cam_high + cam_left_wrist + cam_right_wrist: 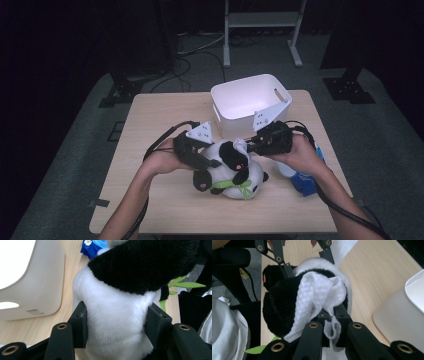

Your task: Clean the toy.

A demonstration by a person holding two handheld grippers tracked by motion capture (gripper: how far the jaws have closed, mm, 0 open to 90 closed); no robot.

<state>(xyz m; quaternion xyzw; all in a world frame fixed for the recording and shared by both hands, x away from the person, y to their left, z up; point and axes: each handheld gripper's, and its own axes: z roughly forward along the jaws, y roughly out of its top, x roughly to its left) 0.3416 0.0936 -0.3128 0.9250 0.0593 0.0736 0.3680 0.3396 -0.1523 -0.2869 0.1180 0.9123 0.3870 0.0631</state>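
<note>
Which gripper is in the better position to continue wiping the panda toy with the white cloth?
Right. The right gripper is shut on the white cloth, which lies on the panda toy. The left gripper is clamped on the toy's white body, so it probably serves best as the holder.

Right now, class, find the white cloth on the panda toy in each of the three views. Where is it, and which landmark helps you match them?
High view: the white cloth lies centre, on the panda, at the right tongs' tip.
Left gripper view: I cannot pick it out.
Right gripper view: centre, draped over black fur, its corner pinched by the tongs.
Shared landmark: the white bin.
</note>
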